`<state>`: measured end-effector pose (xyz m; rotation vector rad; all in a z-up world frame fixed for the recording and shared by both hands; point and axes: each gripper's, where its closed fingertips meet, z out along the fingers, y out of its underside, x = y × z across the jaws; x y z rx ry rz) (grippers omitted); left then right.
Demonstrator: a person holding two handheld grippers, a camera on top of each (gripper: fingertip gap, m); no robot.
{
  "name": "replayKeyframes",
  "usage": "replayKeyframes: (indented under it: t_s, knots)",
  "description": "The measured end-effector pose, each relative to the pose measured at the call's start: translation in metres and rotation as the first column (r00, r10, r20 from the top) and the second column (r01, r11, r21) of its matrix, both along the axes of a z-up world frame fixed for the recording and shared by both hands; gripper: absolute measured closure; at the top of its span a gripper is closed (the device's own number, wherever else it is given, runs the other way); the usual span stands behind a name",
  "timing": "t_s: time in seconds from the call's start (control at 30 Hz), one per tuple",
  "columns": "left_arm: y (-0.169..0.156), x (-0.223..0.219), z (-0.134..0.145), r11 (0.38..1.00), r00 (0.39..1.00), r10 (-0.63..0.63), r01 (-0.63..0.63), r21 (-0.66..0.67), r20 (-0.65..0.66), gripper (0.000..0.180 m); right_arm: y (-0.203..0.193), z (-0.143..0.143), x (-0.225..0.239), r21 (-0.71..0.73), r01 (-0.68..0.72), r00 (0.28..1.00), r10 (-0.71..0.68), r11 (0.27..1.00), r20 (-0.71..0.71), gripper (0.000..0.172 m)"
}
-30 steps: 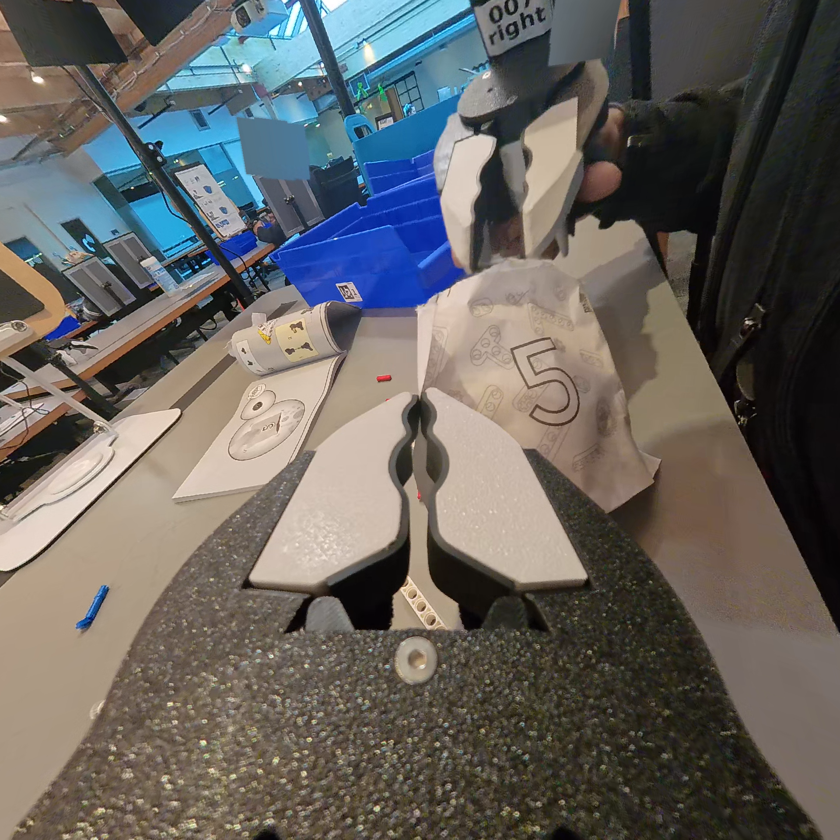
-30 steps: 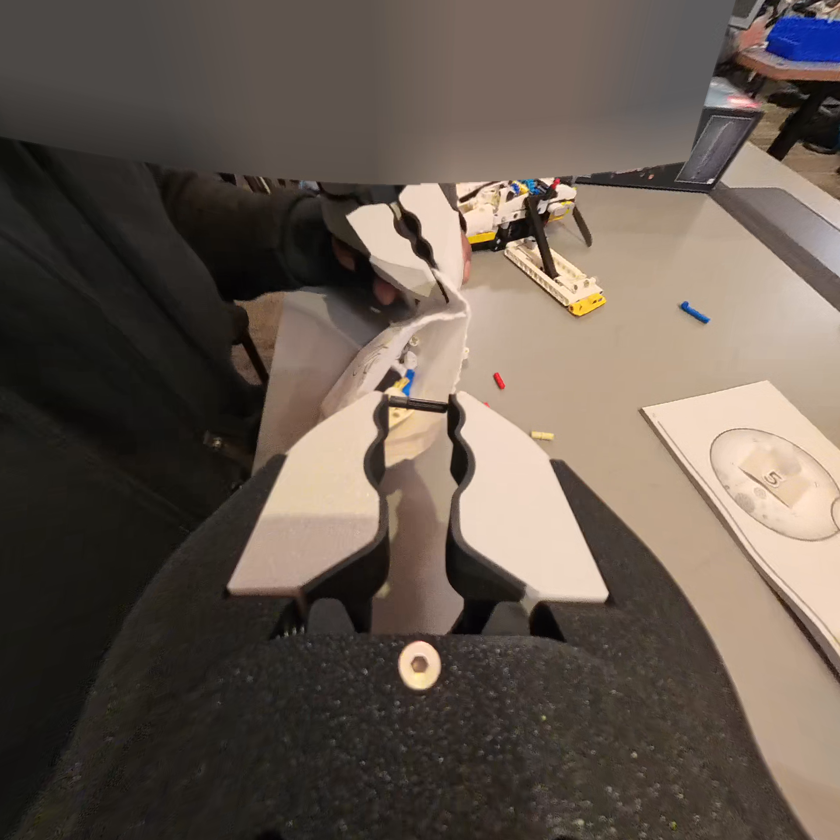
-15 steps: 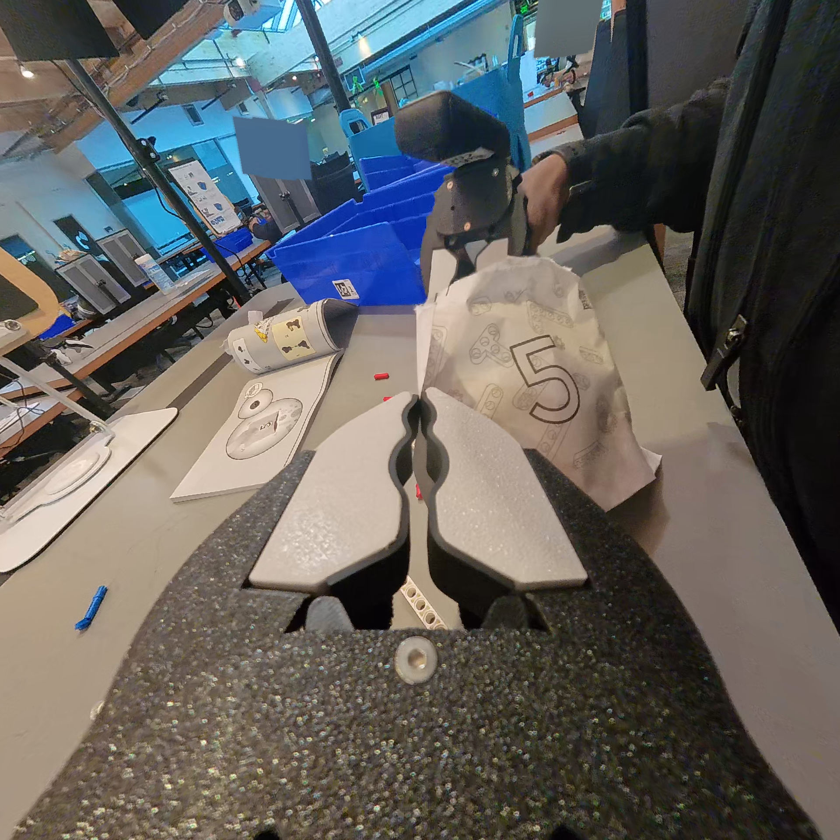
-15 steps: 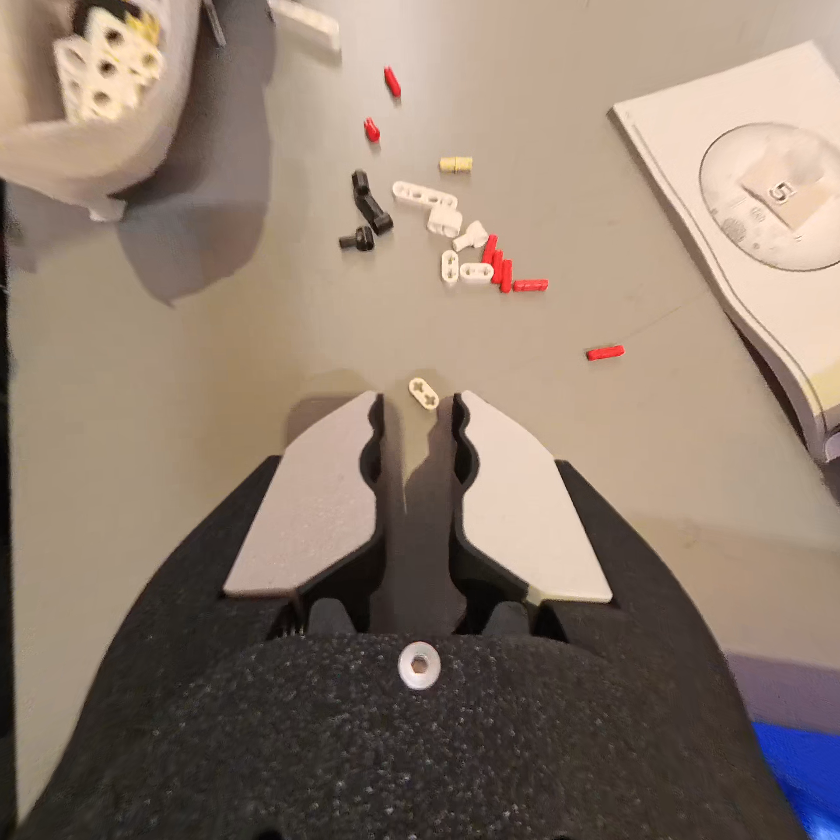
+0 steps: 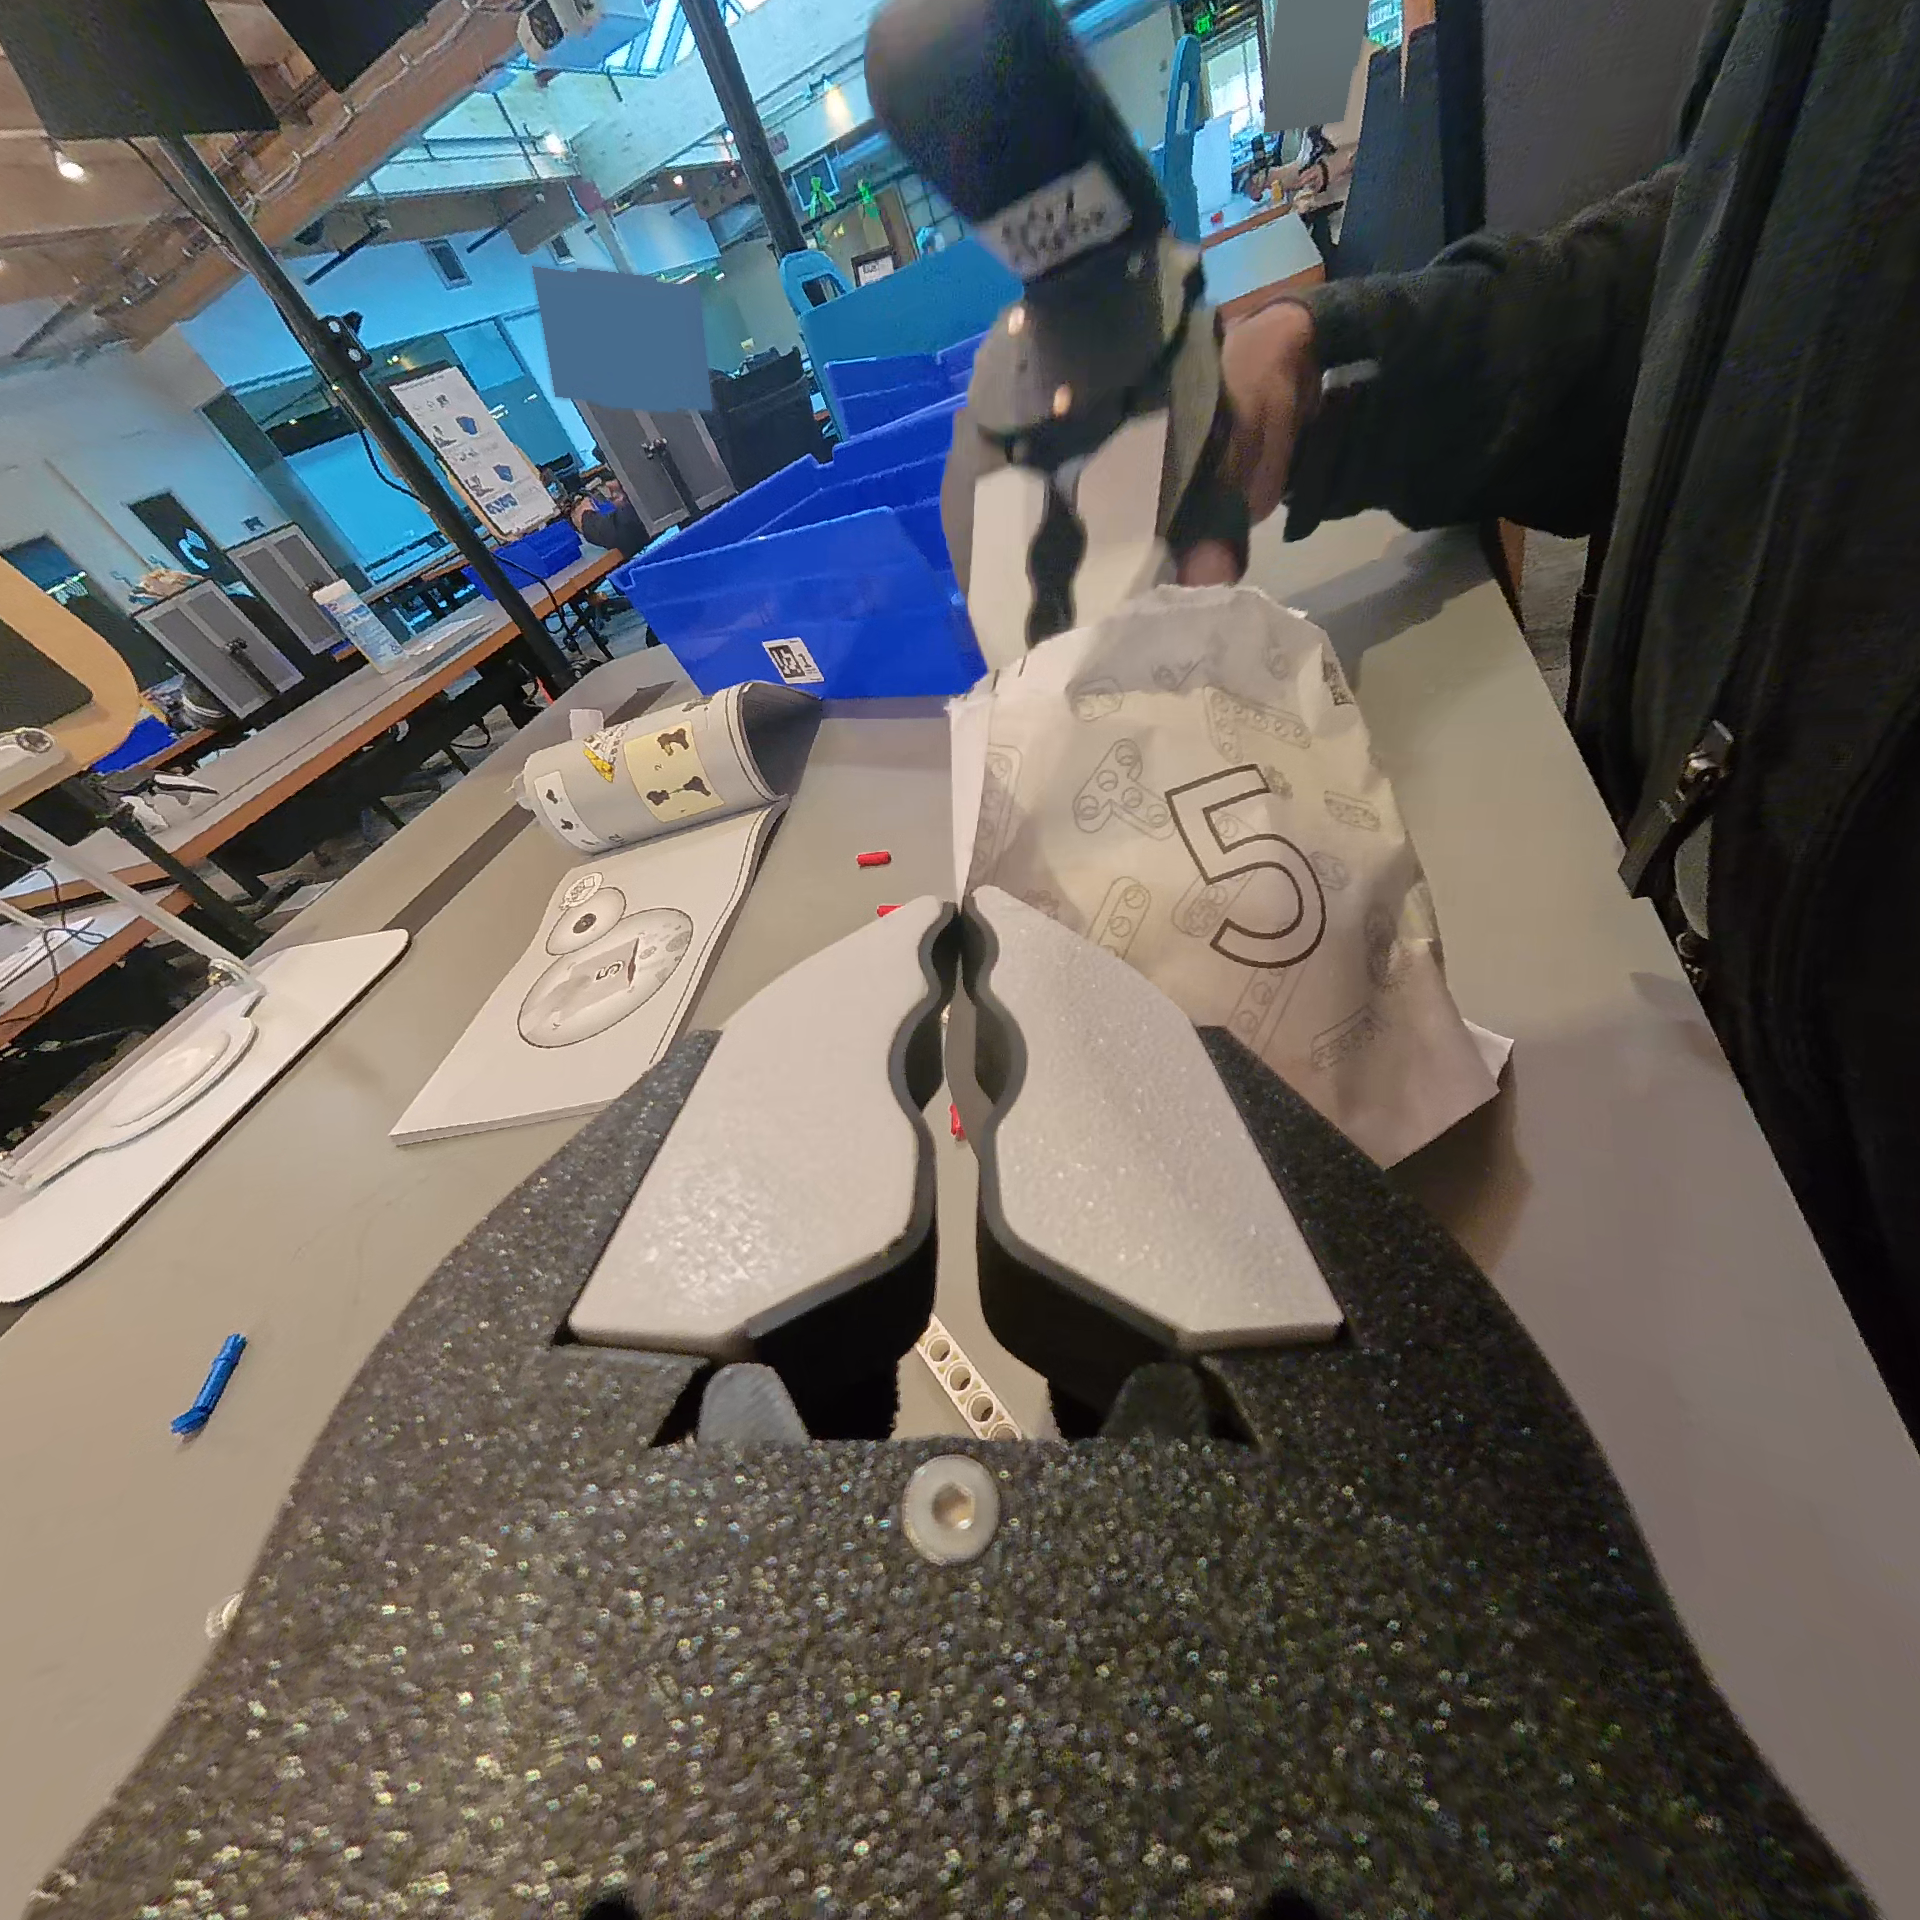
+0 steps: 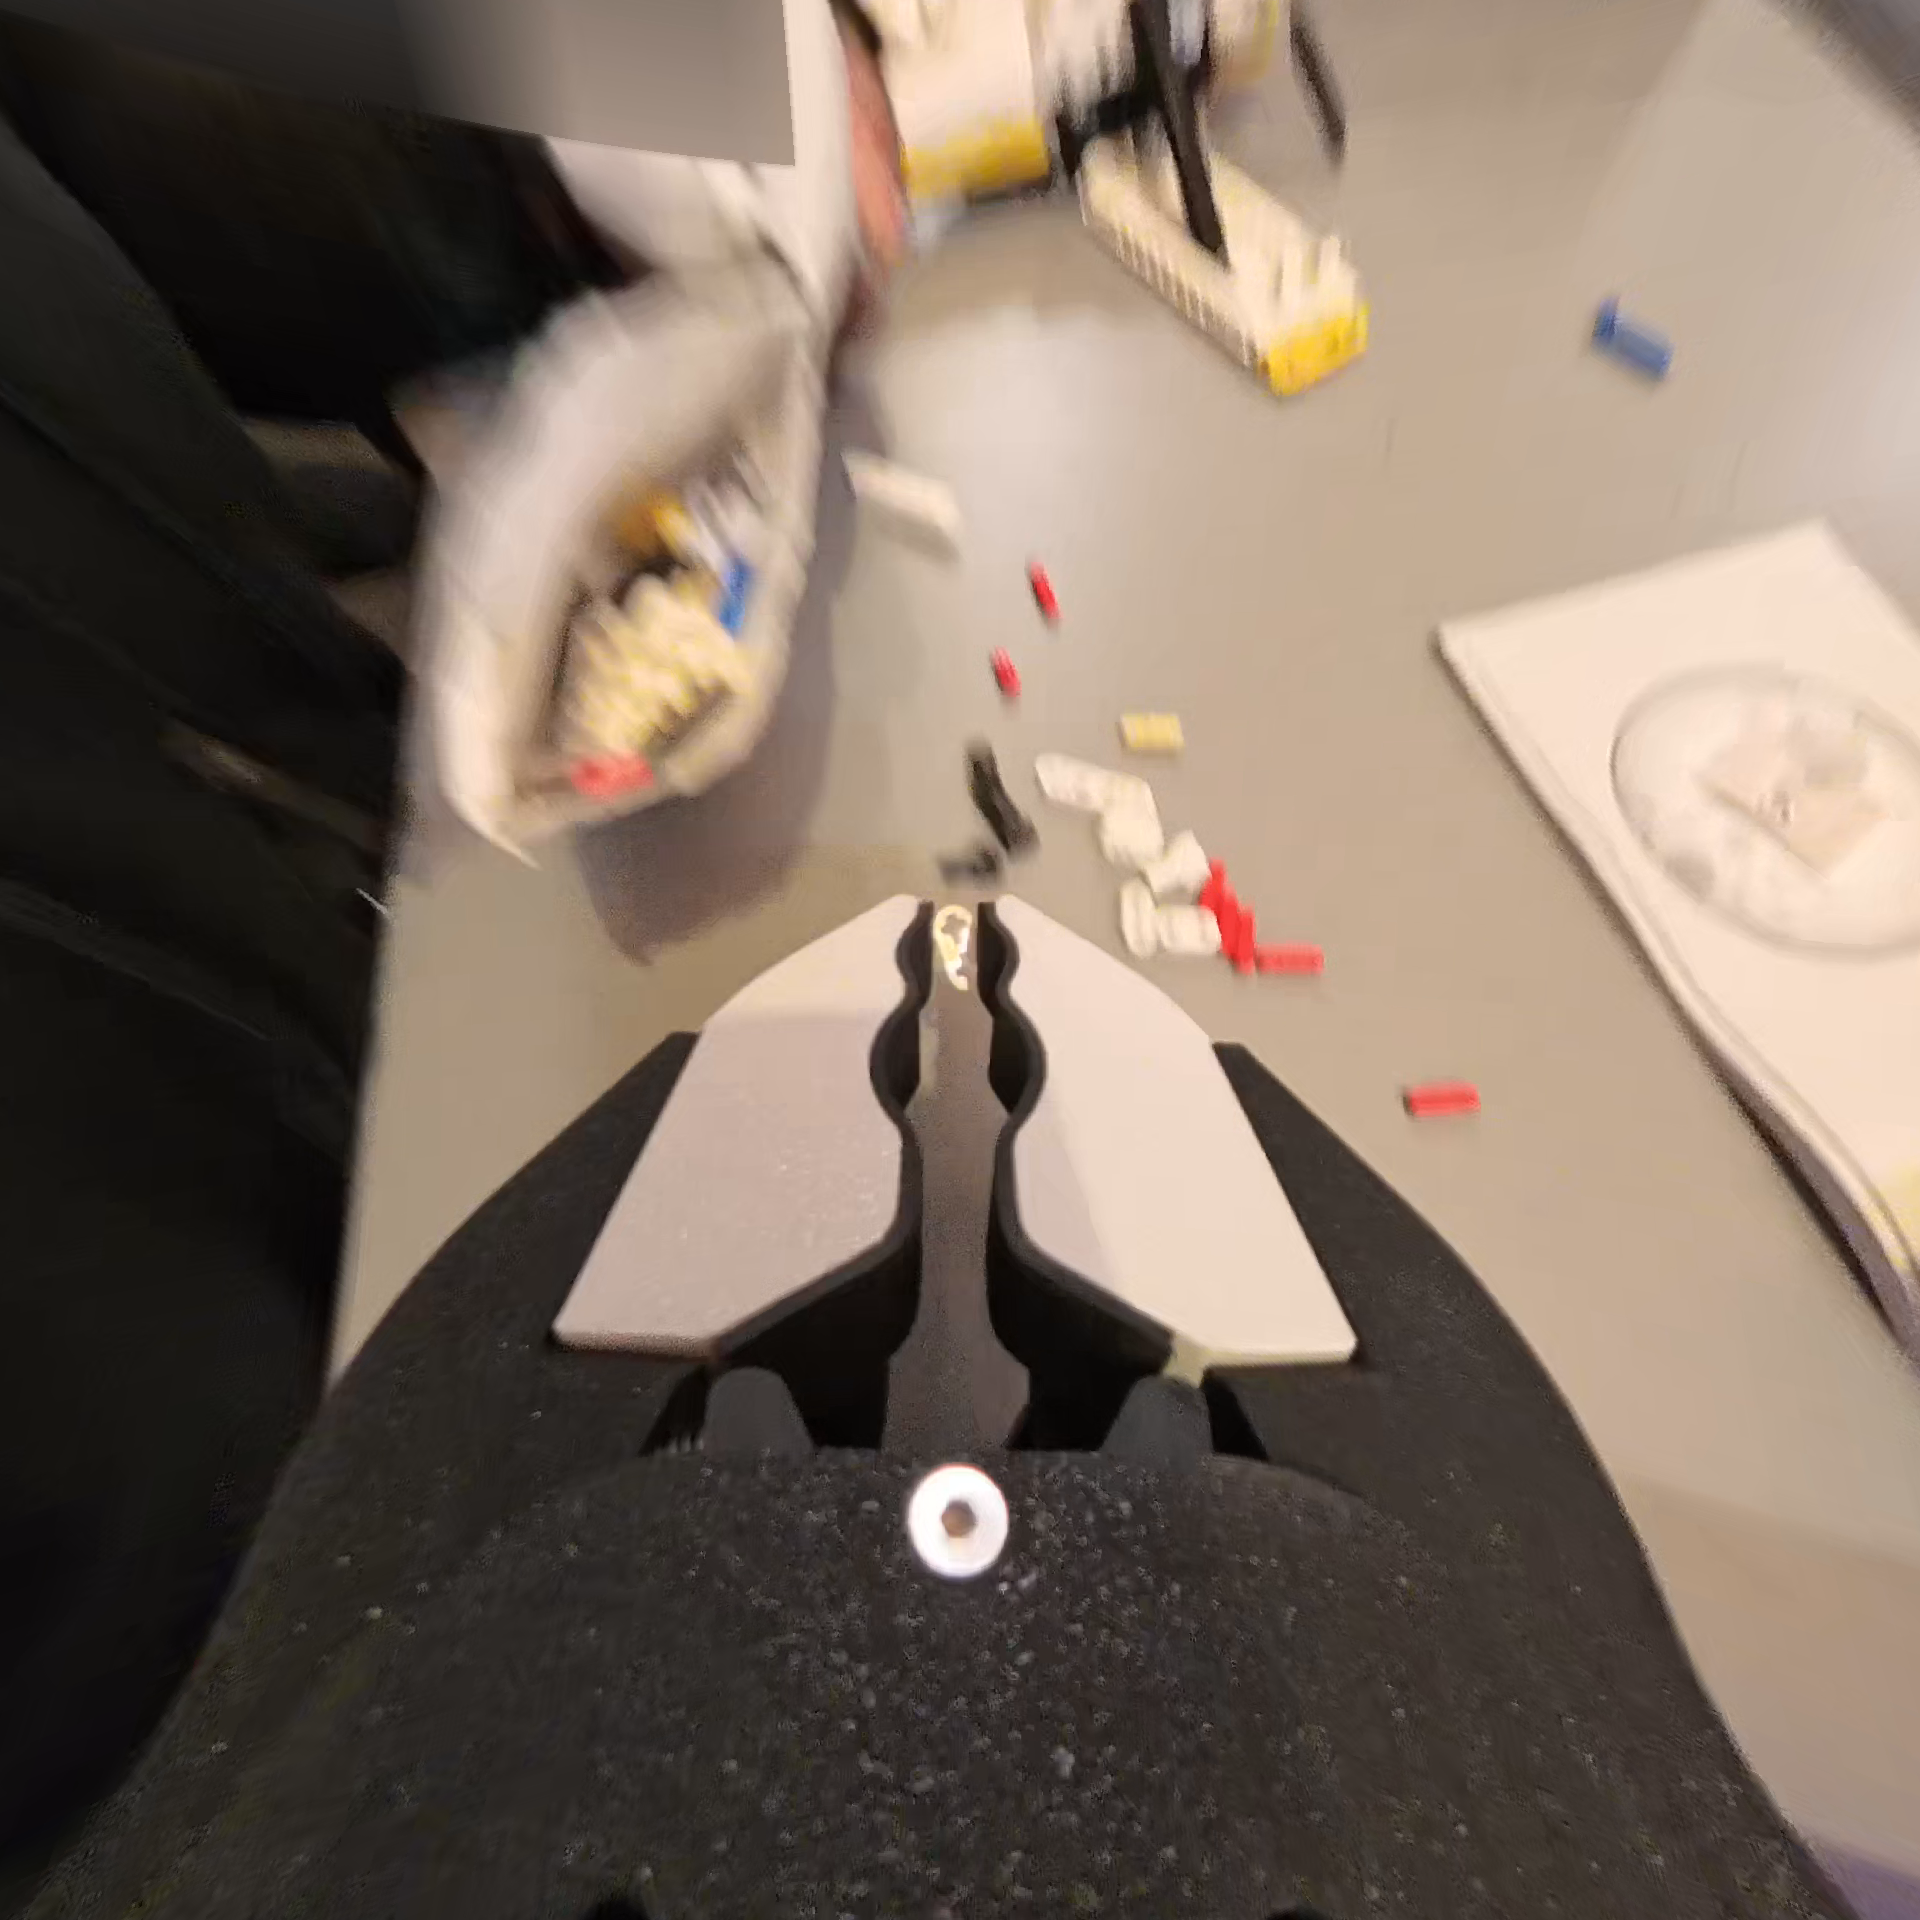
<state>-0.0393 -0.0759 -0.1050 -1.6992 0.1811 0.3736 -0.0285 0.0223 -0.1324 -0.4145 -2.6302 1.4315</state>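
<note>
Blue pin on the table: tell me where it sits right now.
In the left wrist view the blue pin lies alone on the grey table at the far left, beside the left gripper and nearer the camera than the open instruction booklet.

I am at a grey table (image 5: 1621,1299) in a large open workshop hall with pale walls, exposed timber ceiling beams (image 5: 343,114) and small ceiling lights. Daylight comes in bluish through big windows (image 5: 343,488) at the far side. Long wooden-edged workbenches (image 5: 343,707) run off to my left past a slanted black pole (image 5: 343,416), and blue plastic bins (image 5: 810,592) stand at the table's far end.
</note>
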Motion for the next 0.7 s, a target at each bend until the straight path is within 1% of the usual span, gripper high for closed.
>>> replayKeyframes:
  t_s: [0.07, 0.1, 0.13, 0.17, 0.23, 0.3, 0.33, 0.4, 0.47, 0.5, 0.57, 0.63, 0.7]
  knots:
    - [0.0, 0.0, 0.0, 1.0, 1.0, -0.002, 0.002, 0.002, 0.002, 0.18, -0.022, 0.036, 0.013, -0.155, -0.055, 0.998, 0.054, 0.986, -0.011, 0.164]
    - [0.0, 0.0, 0.0, 1.0, 1.0, -0.002, 0.002, 0.002, 0.002, 0.18, -0.032, 0.046, 0.019, -0.194, -0.075, 0.997, 0.073, 0.978, -0.019, 0.164]
    - [0.0, 0.0, 0.0, 1.0, 1.0, -0.003, 0.003, 0.002, 0.002, 0.18, -0.039, 0.05, 0.021, -0.198, -0.087, 0.996, 0.082, 0.976, -0.032, 0.163]
    - [0.0, 0.001, 0.0, 1.0, 1.0, -0.004, 0.004, 0.002, 0.002, 0.18, -0.044, 0.049, 0.022, -0.18, -0.089, 0.996, 0.082, 0.98, -0.046, 0.156]
    - [0.0, 0.001, 0.0, 1.0, 1.0, -0.005, 0.005, 0.002, 0.001, 0.18, -0.047, 0.041, 0.017, -0.134, -0.071, 0.996, 0.062, 0.988, -0.067, 0.145]
    - [0.0, 0.001, 0.0, 1.0, 1.0, -0.004, 0.004, 0.003, -0.001, 0.18, -0.039, 0.032, 0.011, -0.112, -0.042, 0.998, 0.037, 0.993, -0.05, 0.141]
    - [0.0, 0.001, 0.0, 1.0, 1.0, -0.004, 0.004, 0.003, -0.002, 0.18, -0.031, 0.026, 0.005, -0.092, -0.005, 0.999, 0.002, 0.996, -0.039, 0.139]
    - [-0.001, 0.002, 0.001, 1.0, 1.0, -0.003, 0.003, 0.003, -0.005, 0.18, -0.001, 0.006, -0.015, 0.005, 0.123, 0.992, -0.122, 0.992, -0.039, 0.139]
    - [-0.001, 0.002, 0.001, 1.0, 1.0, -0.001, 0.001, 0.003, -0.009, 0.18, 0.032, -0.023, -0.028, 0.132, 0.237, 0.971, -0.236, 0.963, -0.024, 0.139]
    - [-0.001, 0.002, 0.001, 1.0, 1.0, -0.002, 0.002, 0.004, -0.01, 0.18, 0.045, -0.036, -0.03, 0.181, 0.271, 0.962, -0.274, 0.945, -0.008, 0.139]
    - [0.0, 0.002, 0.002, 1.0, 1.0, -0.007, 0.007, 0.006, -0.009, 0.18, 0.057, -0.055, -0.032, 0.227, 0.303, 0.947, -0.318, 0.926, 0.034, 0.139]
    - [0.001, 0.002, 0.002, 1.0, 1.0, -0.01, 0.01, 0.005, -0.007, 0.18, 0.061, -0.064, -0.036, 0.246, 0.328, 0.936, -0.349, 0.912, 0.049, 0.14]
    - [0.001, 0.002, 0.001, 1.0, 1.0, -0.009, 0.009, 0.002, -0.003, 0.18, 0.06, -0.064, -0.038, 0.238, 0.33, 0.934, -0.352, 0.913, 0.055, 0.155]
